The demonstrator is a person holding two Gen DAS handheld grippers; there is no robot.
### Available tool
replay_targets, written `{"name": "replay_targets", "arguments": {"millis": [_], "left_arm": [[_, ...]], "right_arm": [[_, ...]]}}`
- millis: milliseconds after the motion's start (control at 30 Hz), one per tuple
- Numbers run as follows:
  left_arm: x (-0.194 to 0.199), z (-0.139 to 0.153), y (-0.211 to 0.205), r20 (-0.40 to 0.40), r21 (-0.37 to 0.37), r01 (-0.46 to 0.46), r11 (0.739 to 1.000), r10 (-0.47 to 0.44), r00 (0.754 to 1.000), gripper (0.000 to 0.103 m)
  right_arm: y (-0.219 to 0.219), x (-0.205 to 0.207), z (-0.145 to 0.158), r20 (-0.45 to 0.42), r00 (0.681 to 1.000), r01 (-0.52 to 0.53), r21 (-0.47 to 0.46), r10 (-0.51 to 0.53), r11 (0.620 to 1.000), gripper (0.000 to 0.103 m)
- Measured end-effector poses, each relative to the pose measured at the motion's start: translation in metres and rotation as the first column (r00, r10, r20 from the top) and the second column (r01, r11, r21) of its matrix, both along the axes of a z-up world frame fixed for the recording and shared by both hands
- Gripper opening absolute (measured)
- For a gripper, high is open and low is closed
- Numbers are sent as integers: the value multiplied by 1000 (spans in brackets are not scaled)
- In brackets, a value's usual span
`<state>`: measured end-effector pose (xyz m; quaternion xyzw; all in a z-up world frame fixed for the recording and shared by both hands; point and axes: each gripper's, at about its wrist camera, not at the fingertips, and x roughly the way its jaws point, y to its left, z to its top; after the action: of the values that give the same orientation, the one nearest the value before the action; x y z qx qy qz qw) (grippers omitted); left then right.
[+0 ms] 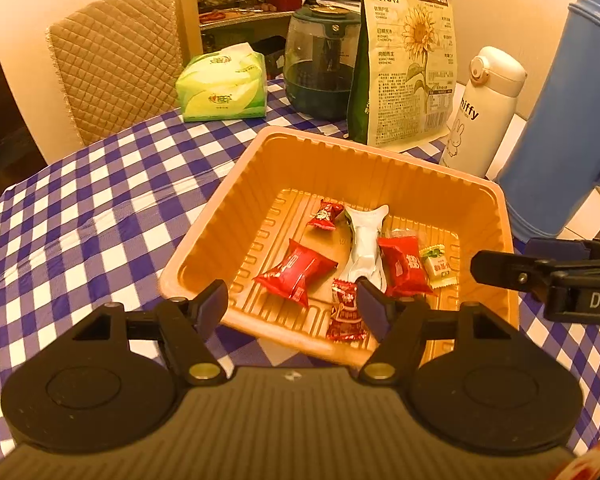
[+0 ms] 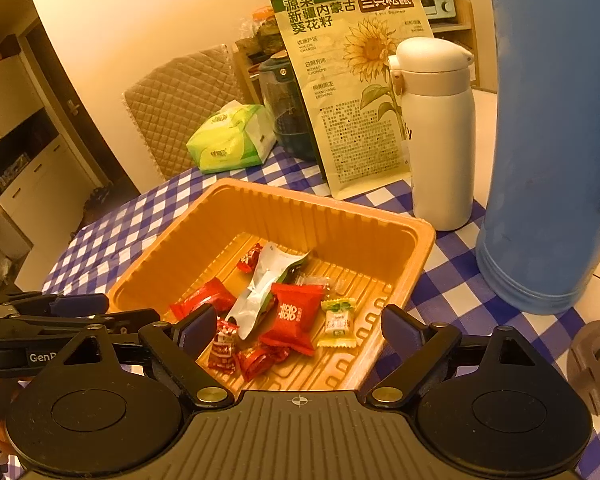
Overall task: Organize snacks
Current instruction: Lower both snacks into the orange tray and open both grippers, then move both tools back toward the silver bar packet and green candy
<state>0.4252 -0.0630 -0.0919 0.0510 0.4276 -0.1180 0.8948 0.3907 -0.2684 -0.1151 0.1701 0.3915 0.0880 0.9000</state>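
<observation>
Both tongs, left (image 1: 290, 300) and right (image 2: 300, 328), hang released and empty over the near rim of the orange tray (image 1: 340, 152) holding the snacks (image 1: 296, 270), so a careless dip could tip it off the tabletop (image 1: 80, 208).

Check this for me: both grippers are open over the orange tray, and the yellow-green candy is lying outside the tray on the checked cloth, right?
Not quite. The yellow-green candy lies inside the orange tray, beside a red packet, as the right wrist view shows. Both grippers are open.
</observation>
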Motion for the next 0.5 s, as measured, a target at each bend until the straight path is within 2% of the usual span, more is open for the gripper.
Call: {"name": "replay_targets", "arguments": {"millis": [333, 500], "left_arm": [[-48, 13, 27, 0, -52, -64, 997, 64, 998, 72], [-79, 17, 41, 4, -46, -94, 994, 94, 996, 72]], "right_arm": [[6, -31, 13, -2, 999, -36, -19, 36, 999, 90], [11, -51, 17, -15, 997, -73, -36, 73, 997, 91]]}}
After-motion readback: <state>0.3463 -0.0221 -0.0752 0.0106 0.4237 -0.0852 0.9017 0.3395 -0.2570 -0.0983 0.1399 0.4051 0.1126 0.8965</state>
